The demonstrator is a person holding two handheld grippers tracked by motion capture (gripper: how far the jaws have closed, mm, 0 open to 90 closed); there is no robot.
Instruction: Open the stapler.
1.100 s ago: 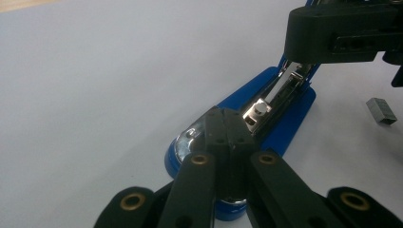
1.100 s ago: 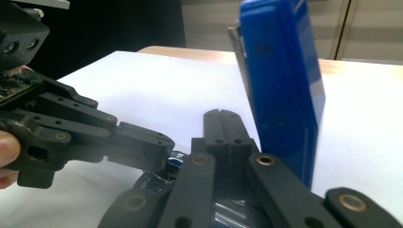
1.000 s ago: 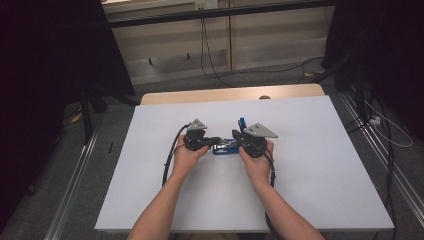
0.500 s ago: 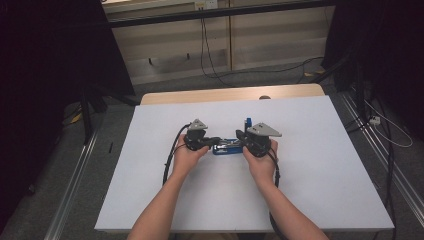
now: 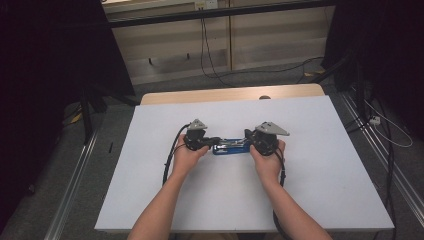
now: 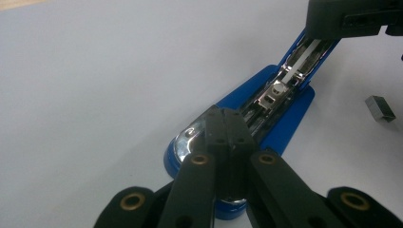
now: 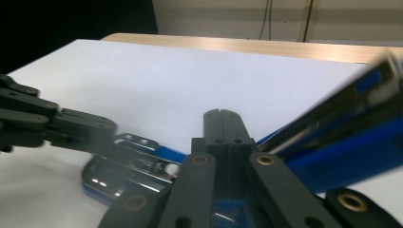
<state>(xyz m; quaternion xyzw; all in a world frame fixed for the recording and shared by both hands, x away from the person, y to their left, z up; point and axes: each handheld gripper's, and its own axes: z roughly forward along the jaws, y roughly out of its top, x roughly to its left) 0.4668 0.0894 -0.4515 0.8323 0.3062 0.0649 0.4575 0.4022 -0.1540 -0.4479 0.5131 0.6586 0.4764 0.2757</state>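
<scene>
Both tools, left tool (image 5: 216, 141) and right tool (image 5: 248, 136), are pressing fully closed, empty-jawed, on the opened blue metal stapler (image 5: 231, 146) on the white worktop (image 5: 320, 165).

the blue stapler's lid (image 7: 351, 128) is blurred and cut off at right.

Blue stapler, black grippers, plain white bench.

The stapler (image 6: 285, 102) is bright blue on its base and cover, with shiny silver metal along the open channel ahead of the left gripper's jaws and a pale grey strip farther up it. The left gripper (image 6: 227, 124) and the right gripper (image 7: 222, 124) are matt black, their arms dotted with brass-coloured rivet rings below the jaws; each carries a light grey plate on top in the high view. A small dull-grey block of staples (image 6: 380, 108) lies off to the right of the left jaws. The bench (image 5: 320, 165) is unpatterned white with a light wooden edge beyond the jaws.
</scene>
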